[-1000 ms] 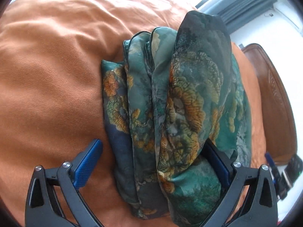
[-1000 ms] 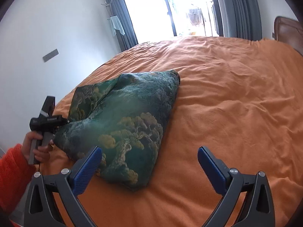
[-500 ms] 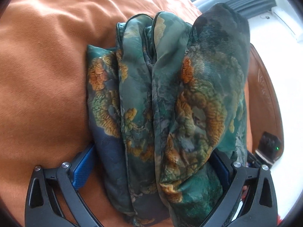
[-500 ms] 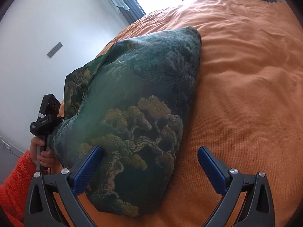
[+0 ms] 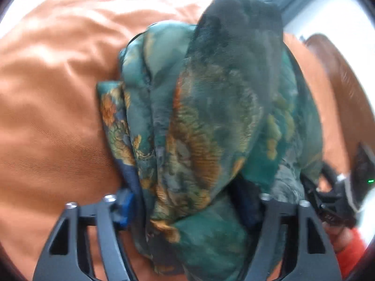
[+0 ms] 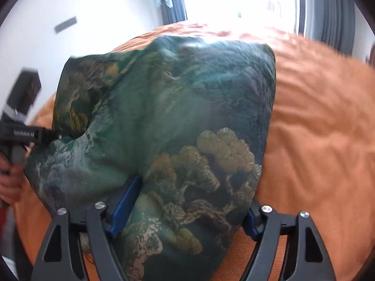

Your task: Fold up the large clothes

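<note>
Fabric in green with gold tree patterns, a folded garment [image 6: 178, 126], is now bunched on the orange bed [image 6: 316, 128] and fills both views, where a second ago it lay further off. The left tool [image 5: 192, 208] is seen clamped around a thick stack of its layers, and the right tool [image 6: 185, 208], open a moment earlier, is now closed on the bundle's near corner. With both ends gripped, the bundle is judged ready to be lifted or given another fold.
</note>
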The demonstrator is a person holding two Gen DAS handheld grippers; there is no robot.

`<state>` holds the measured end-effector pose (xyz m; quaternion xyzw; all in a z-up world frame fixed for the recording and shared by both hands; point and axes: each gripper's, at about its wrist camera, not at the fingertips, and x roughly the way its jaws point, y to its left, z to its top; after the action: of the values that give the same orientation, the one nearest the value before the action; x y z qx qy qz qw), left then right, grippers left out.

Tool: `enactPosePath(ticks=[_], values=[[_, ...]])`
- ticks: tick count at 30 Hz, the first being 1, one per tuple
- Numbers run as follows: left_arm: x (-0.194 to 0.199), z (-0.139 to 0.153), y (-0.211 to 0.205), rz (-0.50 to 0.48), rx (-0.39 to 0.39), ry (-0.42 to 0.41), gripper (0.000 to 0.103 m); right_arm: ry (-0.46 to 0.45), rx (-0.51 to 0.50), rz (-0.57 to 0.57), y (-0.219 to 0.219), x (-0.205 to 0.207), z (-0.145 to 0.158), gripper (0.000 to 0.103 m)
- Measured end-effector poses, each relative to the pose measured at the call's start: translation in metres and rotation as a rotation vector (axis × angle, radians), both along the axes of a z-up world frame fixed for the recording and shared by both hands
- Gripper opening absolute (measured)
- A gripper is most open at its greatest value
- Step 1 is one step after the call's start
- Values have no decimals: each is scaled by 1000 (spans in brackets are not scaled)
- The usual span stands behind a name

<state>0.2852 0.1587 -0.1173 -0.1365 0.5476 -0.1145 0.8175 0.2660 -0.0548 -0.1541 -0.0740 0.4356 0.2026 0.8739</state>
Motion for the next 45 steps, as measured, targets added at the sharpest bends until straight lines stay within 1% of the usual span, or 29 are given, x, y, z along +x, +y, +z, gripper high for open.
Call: enactPosePath(ticks=[2, 3, 5, 7, 10, 14, 17, 18, 20, 25, 28, 30, 31, 32, 33, 34, 35, 37, 38, 39, 40, 41, 42, 43, 45], values=[[-9, 14, -18, -28, 104, -49, 58, -62, -45, 16, 10, -14, 7, 68], [-14, 20, -26, -39, 143, -76, 57, -88, -56, 20, 13, -20, 11, 66], [-24, 30, -36, -49, 192, -119, 54, -116, -59, 20, 15, -30, 16, 64], [-32, 39, -46, -52, 221, -156, 54, -140, -54, 18, 13, -40, 22, 63], [-45, 53, -54, -48, 238, -209, 53, -184, -47, 15, 12, -55, 35, 63], [-58, 71, -55, -36, 219, -263, 53, -246, -36, 4, 8, -67, 52, 63], [-67, 74, -59, -45, 226, -303, 53, -286, -39, -3, 7, -70, 66, 63], [-70, 73, -54, -47, 225, -307, 53, -292, -37, -8, 4, -67, 70, 63], [-62, 79, -50, -48, 217, -319, 53, -298, -32, -25, 1, -53, 76, 63], [-27, 80, -60, -53, 227, -356, 53, -300, -18, -54, -19, -3, 87, 63], [5, 70, -63, -33, 235, -344, 53, -277, 8, -44, -28, 26, 81, 63], [19, 58, -67, -25, 239, -326, 54, -232, 33, -45, -35, 48, 66, 63], [29, 43, -69, -31, 244, -299, 56, -203, 42, -50, -39, 58, 57, 63], [38, 28, -66, -35, 239, -260, 59, -148, 56, -62, -45, 68, 43, 63], [45, 14, -64, -31, 238, -226, 62, -78, 66, -75, -50, 78, 25, 65], [48, -4, -60, -16, 232, -211, 68, -41, 76, -87, -55, 84, 13, 67], [50, -10, -52, 5, 215, -223, 76, -19, 118, -102, -63, 85, 3, 72], [42, -9, -37, 60, 161, -250, 84, 1, 225, -133, -80, 82, 3, 78], [34, -2, -30, 77, 142, -274, 85, 8, 274, -153, -87, 77, 8, 82], [25, 8, -27, 82, 157, -306, 86, 8, 293, -164, -91, 72, 12, 84], [17, 15, -26, 86, 194, -338, 90, -5, 286, -173, -94, 62, 20, 84], [5, 26, -27, 91, 253, -375, 95, -26, 267, -178, -99, 56, 26, 84], [-8, 36, -30, 91, 307, -414, 97, -65, 237, -181, -99, 44, 34, 84], [-23, 45, -33, 91, 344, -453, 101, -111, 192, -185, -98, 29, 43, 84], [-50, 61, -42, 98, 410, -510, 102, -198, 108, -200, -98, 1, 59, 84]])
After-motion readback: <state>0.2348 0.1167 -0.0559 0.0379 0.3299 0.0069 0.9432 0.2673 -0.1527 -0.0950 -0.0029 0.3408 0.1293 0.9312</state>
